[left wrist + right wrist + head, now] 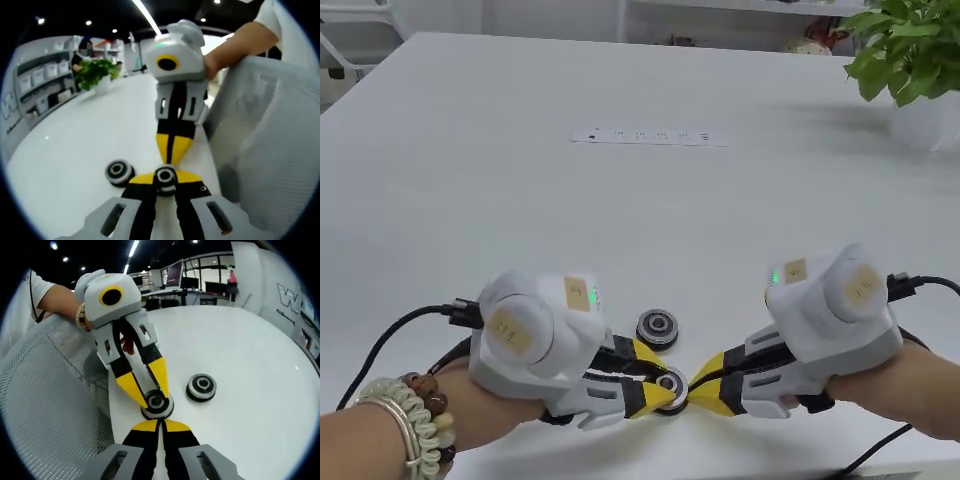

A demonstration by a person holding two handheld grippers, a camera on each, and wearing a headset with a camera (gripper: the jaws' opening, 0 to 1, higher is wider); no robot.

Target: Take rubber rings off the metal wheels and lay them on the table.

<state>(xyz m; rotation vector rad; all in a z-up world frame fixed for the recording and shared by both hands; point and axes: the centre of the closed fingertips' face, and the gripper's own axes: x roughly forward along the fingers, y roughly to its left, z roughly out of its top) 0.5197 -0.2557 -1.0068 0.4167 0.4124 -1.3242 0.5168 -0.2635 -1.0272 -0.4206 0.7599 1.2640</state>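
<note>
Left tool (165,179) around metal wheel (165,174)

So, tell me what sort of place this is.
Probably an open-plan office or lab: a large white table with a power strip, desks with monitors behind, storage shelves along a wall, and a potted plant.

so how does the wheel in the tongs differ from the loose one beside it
The small round dark-rimmed metal wheel is clamped in the left gripper's yellow-tipped tongs; the matching loose wheel lies free on the white table. The right gripper's shut tongs reach the clamped wheel's rim; nothing touches the loose one. Both lie flat with silvery hubs.
</note>
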